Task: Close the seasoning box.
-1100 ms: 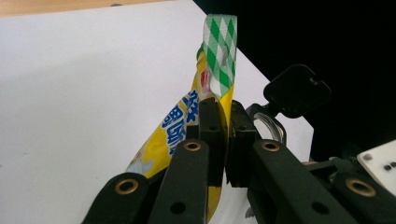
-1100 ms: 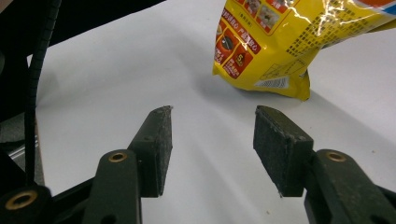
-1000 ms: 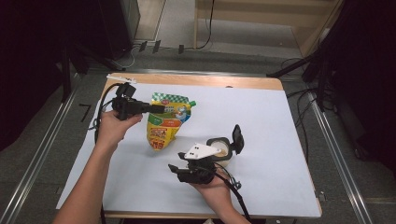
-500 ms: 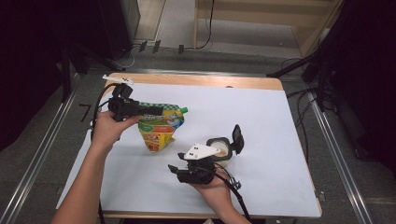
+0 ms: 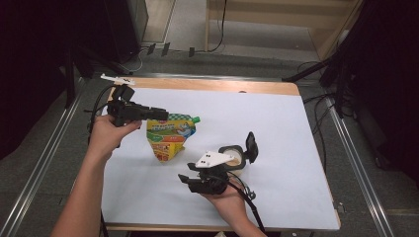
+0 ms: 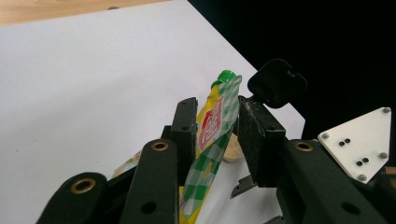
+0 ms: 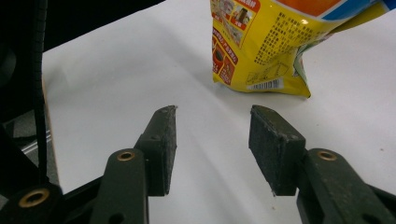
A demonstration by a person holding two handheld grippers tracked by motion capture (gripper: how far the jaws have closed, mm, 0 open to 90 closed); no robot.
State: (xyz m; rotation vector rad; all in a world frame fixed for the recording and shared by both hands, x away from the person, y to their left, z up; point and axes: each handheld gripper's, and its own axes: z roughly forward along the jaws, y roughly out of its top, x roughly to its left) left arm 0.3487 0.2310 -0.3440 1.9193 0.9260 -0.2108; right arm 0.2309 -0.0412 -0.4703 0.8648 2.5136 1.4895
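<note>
A yellow pouch [image 5: 170, 138] with a green cap [image 5: 196, 119] stands tilted on the white sheet [image 5: 286, 123]. My left gripper [image 5: 160, 114] reaches in from the left at its top. In the left gripper view the pouch's checked top edge [image 6: 223, 100] stands between the jaws of my left gripper [image 6: 215, 112]. These jaws have just been opening and no longer pinch it. My right gripper [image 5: 185, 173] lies low near the front edge and points left. Its jaws [image 7: 212, 114] have just been closing a little with nothing between them. The pouch's back [image 7: 261, 42] shows beyond them.
A round tan thing [image 5: 236, 155] with a black flap [image 5: 251, 146] standing beside it sits just right of the right gripper. The wooden table edge [image 5: 212, 85] runs along the back. Metal rails and cables lie on the floor around the table.
My left hand has drawn back to the left and risen slightly, and its jaws have opened off the pouch. The pouch's top has sunk toward me. The right gripper has stayed put.
</note>
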